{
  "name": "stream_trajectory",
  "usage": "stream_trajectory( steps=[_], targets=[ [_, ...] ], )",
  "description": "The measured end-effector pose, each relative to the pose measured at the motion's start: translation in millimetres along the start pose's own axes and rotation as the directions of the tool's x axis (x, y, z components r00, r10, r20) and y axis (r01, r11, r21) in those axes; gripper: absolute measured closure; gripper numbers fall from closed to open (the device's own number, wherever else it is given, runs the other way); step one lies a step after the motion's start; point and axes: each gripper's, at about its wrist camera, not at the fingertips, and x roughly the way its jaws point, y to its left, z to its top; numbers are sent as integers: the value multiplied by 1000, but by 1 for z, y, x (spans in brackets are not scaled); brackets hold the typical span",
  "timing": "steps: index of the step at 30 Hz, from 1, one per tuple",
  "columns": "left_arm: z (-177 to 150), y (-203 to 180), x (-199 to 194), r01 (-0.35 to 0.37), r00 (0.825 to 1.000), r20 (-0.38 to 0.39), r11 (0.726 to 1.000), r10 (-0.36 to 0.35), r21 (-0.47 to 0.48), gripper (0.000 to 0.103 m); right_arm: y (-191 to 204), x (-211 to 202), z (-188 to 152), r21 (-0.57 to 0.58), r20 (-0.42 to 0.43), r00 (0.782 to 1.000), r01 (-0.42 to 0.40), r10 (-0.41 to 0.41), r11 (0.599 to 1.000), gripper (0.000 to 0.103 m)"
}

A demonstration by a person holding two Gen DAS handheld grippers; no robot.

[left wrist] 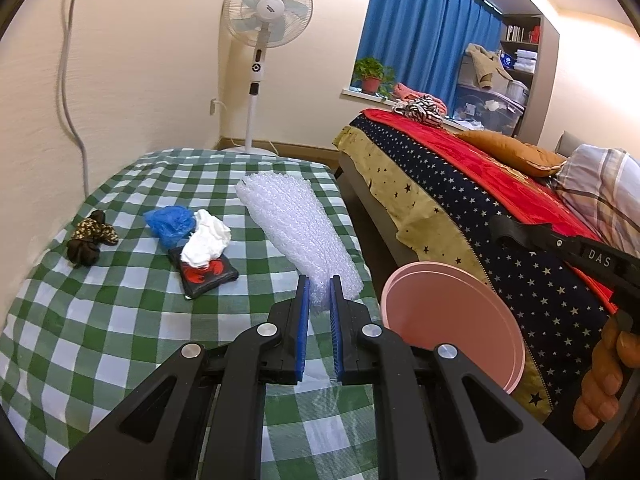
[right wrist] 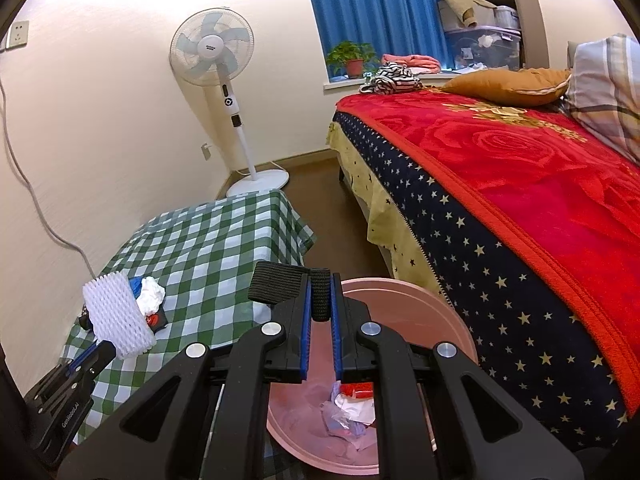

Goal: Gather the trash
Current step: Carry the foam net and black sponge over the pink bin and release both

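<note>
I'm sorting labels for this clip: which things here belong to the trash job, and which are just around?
Job:
foam net, held by left hand-held gripper
black strap, held by right hand-held gripper
pink bin
blue bag
white tissue

Just around:
fan
potted plant
red blanket

Pretty clearly a lived-in bedroom in someone's home. There's a bed (right wrist: 520, 184) with a red rose blanket (right wrist: 532, 160) and pillows (right wrist: 508, 80), blue curtains (right wrist: 380, 8) over a window sill holding a potted plant (right wrist: 352, 58), and a white standing fan (right wrist: 224, 92) in the corner. Shelves (left wrist: 520, 52) and plastic storage bins (right wrist: 484, 48) piled with clothes sit at the back, and a green checked cloth (right wrist: 208, 248) covers the tabletop.
</note>
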Motion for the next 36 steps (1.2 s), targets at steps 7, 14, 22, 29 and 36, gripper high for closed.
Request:
stream_trajectory(
  steps=[7, 14, 22, 29, 36],
  targets=[
    [-1, -12, 7, 28, 1000, -8, 1000, -28, 12, 93, -12, 1, 3, 21, 1, 1000, 26, -26, 999, 94],
    [-2, -28, 16, 66, 998, -17, 997, -65, 30, 93, -23, 6, 4, 49, -4, 998, 57, -57, 997, 94],
    [-7, -52, 34, 125, 991, -44, 991, -123, 45, 93, -32, 12, 3, 64, -14, 996, 94, -93, 994, 94],
    [-14, -72, 54, 181, 981, -84, 982, -176, 51, 93, -40, 19, 3, 78, -27, 993, 120, -119, 990, 94],
    [-20, -87, 73, 208, 973, -117, 977, -201, 54, 93, -46, 25, 2, 88, -34, 990, 139, -136, 986, 94]
  ],
)
